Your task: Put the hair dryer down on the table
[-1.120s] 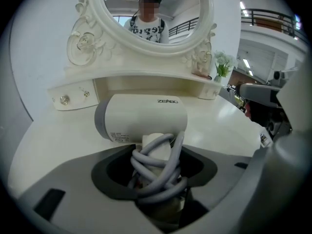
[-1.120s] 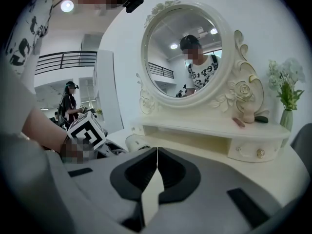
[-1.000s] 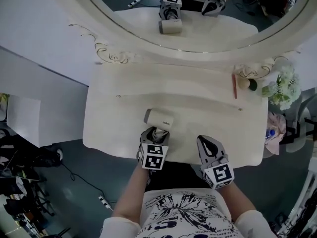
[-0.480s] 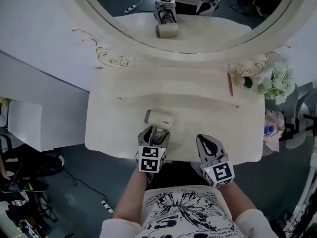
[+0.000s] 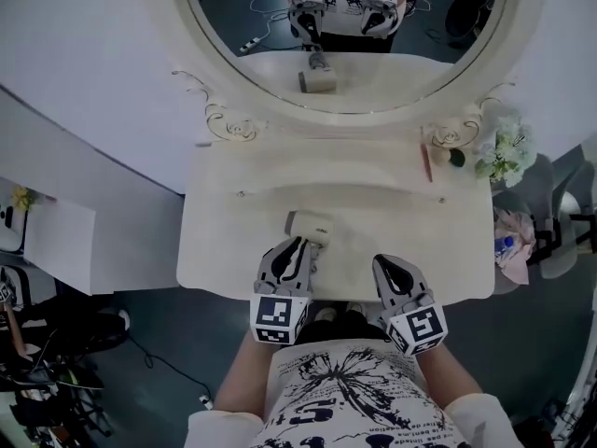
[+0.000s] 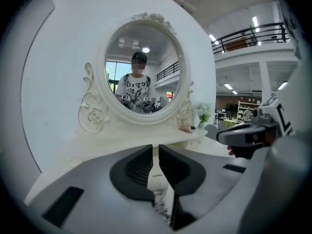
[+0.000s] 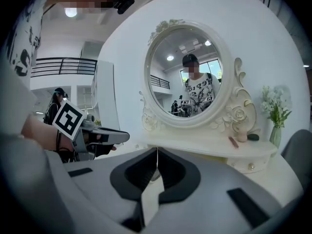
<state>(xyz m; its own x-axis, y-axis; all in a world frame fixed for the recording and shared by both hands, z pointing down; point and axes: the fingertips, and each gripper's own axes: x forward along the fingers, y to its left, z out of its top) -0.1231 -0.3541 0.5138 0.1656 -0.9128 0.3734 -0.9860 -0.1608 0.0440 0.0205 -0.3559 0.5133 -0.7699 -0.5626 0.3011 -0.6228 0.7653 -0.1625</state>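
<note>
The white hair dryer point(image 5: 309, 226) lies on the cream dressing table point(image 5: 410, 215), a little left of its middle. My left gripper point(image 5: 298, 247) sits just behind the dryer, toward the table's front edge. Its jaws are closing to a narrow slit and no longer grip anything. In the left gripper view, part of the dryer point(image 6: 156, 173) and its cord point(image 6: 161, 206) show beyond the slit of the left gripper point(image 6: 155, 155). My right gripper point(image 5: 383, 262) rests shut and empty at the front edge, to the right. The right gripper point(image 7: 157, 152) holds nothing.
A large oval mirror point(image 5: 345, 35) stands at the back of the table. A thin red stick point(image 5: 425, 162), small items and a bunch of white flowers point(image 5: 499, 152) are at the back right. Cables and clutter lie on the floor at the left.
The left gripper let go of the hair dryer and drew back toward the table's front edge, its jaws widening and then narrowing. The dryer stays put, and the right gripper has barely moved.
</note>
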